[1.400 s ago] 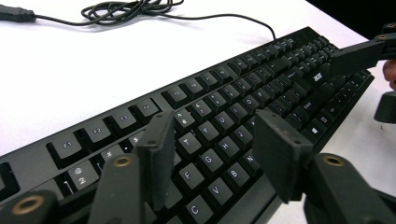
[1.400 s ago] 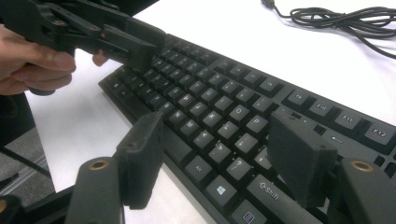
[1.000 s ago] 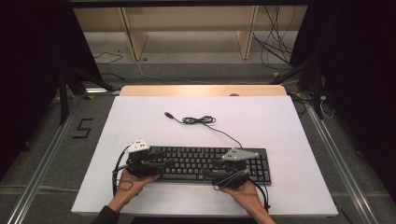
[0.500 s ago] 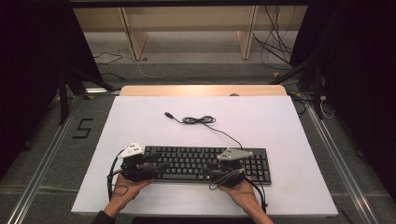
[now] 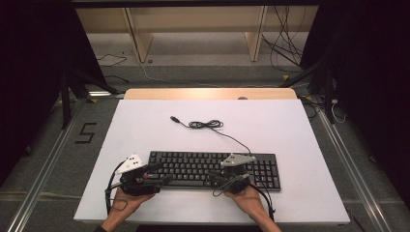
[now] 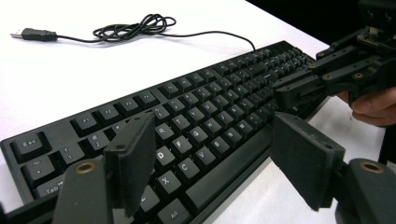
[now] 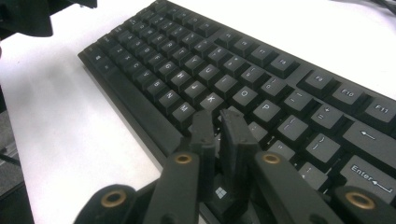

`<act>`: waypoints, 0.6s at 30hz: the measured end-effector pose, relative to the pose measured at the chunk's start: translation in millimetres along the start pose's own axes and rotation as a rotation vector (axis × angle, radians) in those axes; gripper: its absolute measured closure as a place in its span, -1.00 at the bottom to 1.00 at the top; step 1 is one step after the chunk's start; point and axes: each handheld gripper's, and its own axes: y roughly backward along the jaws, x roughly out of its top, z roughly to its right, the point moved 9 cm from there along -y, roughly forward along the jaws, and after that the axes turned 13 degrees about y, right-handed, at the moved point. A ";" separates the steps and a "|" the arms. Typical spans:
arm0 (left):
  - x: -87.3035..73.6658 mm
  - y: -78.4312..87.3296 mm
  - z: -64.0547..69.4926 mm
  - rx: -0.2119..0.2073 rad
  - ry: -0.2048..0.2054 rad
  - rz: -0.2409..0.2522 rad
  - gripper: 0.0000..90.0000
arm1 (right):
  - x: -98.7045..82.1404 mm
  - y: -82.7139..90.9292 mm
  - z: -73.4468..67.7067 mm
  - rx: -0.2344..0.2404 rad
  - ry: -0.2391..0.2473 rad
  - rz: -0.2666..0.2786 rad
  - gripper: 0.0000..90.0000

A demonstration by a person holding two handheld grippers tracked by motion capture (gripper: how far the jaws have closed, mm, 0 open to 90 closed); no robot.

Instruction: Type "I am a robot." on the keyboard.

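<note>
Left tool (image 6: 212,154) gapes over keyboard (image 5: 193,164); right tool (image 7: 219,126) apparently closed above its keys.

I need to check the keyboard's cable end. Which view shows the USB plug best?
The left gripper view: the USB plug lies large and sharp beside the coiled cable. The high view has it tiny.
</note>
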 end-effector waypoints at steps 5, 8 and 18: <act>-2.1 4.1 3.7 -0.009 -0.008 0.006 -0.34 | -0.9 -3.3 -0.1 0.000 0.002 -0.009 0.95; -3.9 6.2 5.8 -0.012 -0.008 0.006 -0.35 | -1.6 -5.3 0.3 -0.002 0.002 -0.016 1.00; -9.4 7.4 7.8 -0.012 -0.008 -0.003 -0.36 | -4.3 -11.1 0.6 -0.004 0.003 -0.037 1.00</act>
